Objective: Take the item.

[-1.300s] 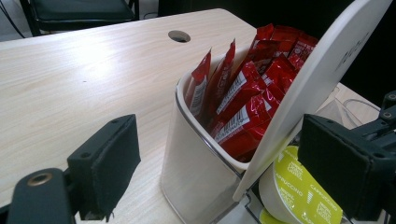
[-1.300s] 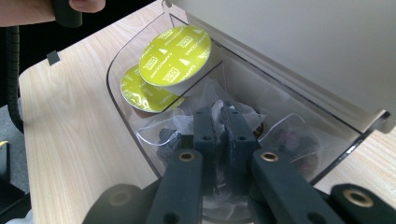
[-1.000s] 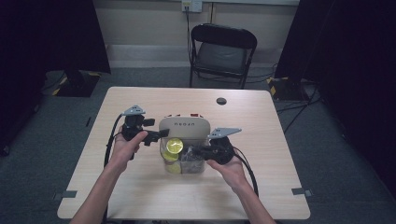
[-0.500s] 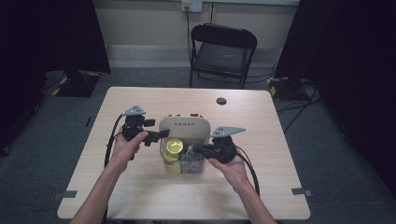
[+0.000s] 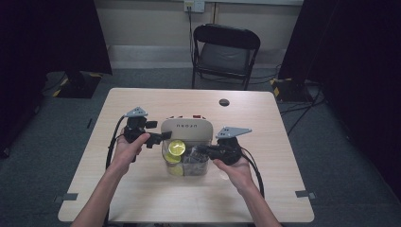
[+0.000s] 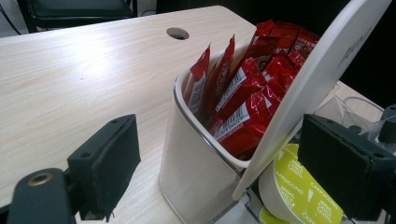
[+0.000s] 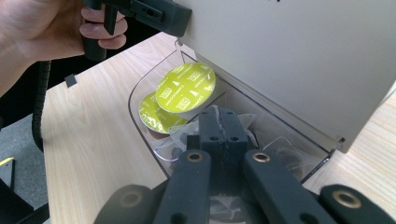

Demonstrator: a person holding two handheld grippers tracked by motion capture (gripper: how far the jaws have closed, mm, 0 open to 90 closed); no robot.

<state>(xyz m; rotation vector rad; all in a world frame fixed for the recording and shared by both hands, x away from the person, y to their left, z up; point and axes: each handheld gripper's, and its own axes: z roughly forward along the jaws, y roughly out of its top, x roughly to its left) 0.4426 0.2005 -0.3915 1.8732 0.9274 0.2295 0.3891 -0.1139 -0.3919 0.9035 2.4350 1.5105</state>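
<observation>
Across the pale wooden bench the biggest thing is a white plastic storage box with a hinged flat lid, standing near the middle in front of the person. Its rear white compartment is packed with upright red foil sachets, and its front clear plastic compartment lies exposed under the raised lid. The left hand-held gripper has its jaws spread wide on either side of the lid's edge, one jaw against the lid's corner, apparently propping it up rather than pinching it. The right hand-held gripper reaches down into the clear compartment with its jaws pressed together; whether they have caught any of the crumpled clear plastic film around their tips cannot be told. Just beyond those tips lie two round coffee capsules with yellow-green foil tops, one leaning over the other, untouched. Against a second ago almost nothing has shifted: both hands sit where they were and the lid is up as before, so the pick from the compartment looks barely begun.
</observation>
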